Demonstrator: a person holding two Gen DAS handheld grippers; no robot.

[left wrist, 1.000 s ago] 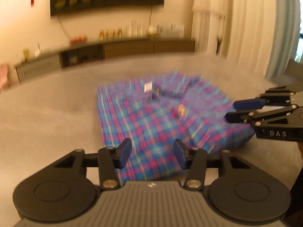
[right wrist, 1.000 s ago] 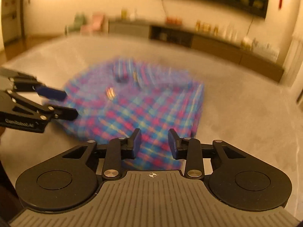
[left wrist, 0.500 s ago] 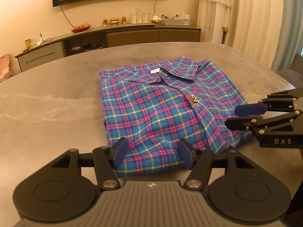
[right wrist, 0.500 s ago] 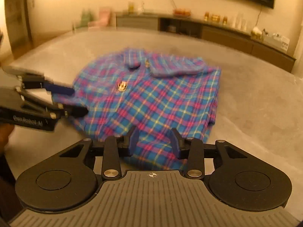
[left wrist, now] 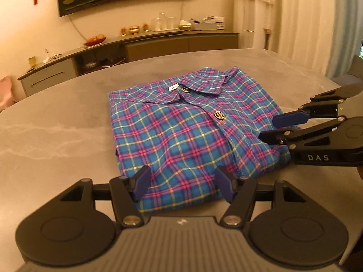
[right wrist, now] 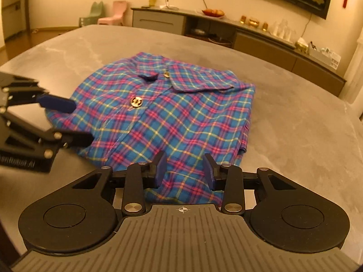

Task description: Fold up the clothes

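Hovering both tools at the near hem of the plaid shirt [left wrist: 188, 131], which lies on the grey table [left wrist: 56, 140] already folded into a compact rectangle, collar on the far side and buttons facing up.

Left gripper [left wrist: 182, 184]: jaws apart and opening, nothing between the pads; shirt fabric shows behind the gap, but I cannot tell whether the tips touch it. It sits at the shirt's near-left corner.

Right gripper [right wrist: 185, 170]: jaws apart at a narrower gap, nothing clamped. It sits at the shirt's near-right corner. Each tool appears in the other's view, just beside the shirt's side edge.

Judgement on step: the sleeve and side folds look done, since no sleeve lies outside the rectangle. I read this as either the approach to a final bottom-to-collar fold or a last tidy of the finished stack; the frames do not settle which.

Next move, if a further fold is wanted: lower both tools to the near hem, one at each corner of the shirt, pinch all layers together, then lift evenly and carry the hem toward the collar. Risk: catching only the top layer would pull the fold open.
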